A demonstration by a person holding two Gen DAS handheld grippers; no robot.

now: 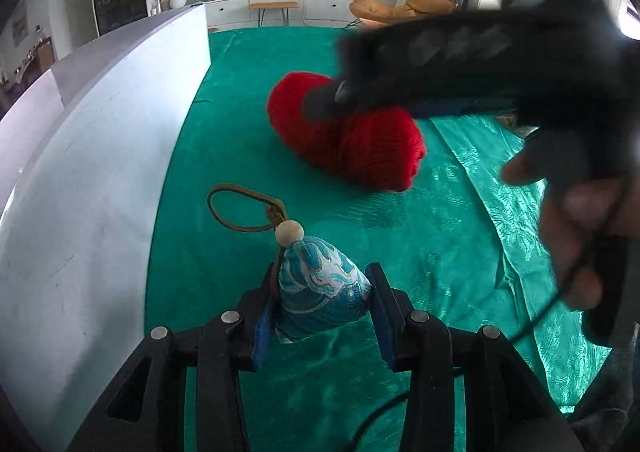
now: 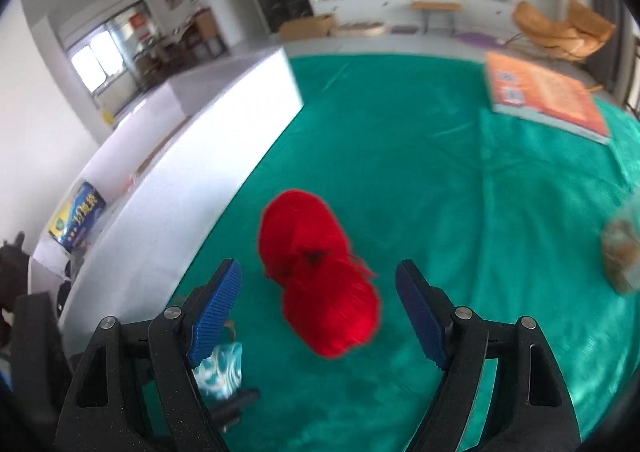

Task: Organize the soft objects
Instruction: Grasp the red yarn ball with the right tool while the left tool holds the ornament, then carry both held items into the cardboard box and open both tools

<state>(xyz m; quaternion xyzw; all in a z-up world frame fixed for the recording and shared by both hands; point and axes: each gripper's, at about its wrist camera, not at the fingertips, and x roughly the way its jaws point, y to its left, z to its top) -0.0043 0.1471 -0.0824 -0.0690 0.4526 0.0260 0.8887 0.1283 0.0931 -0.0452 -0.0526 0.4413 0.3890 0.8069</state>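
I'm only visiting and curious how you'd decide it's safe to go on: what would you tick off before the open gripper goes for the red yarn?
1. Left gripper has a firm hold on the blue patterned pouch: ok, both pads press on it.
2. Right gripper wide enough for the red yarn: ok, jaws open, nothing between the pads.
3. Yarn lined up between the jaws: ok, it lies ahead, roughly centred.
4. Yarn clear of the white box: ok, green cloth shows between them.
5. Pouch's cord loop free of the yarn: ok, they lie apart.
6. Room inside the white box: cannot tell, its inside is mostly hidden.
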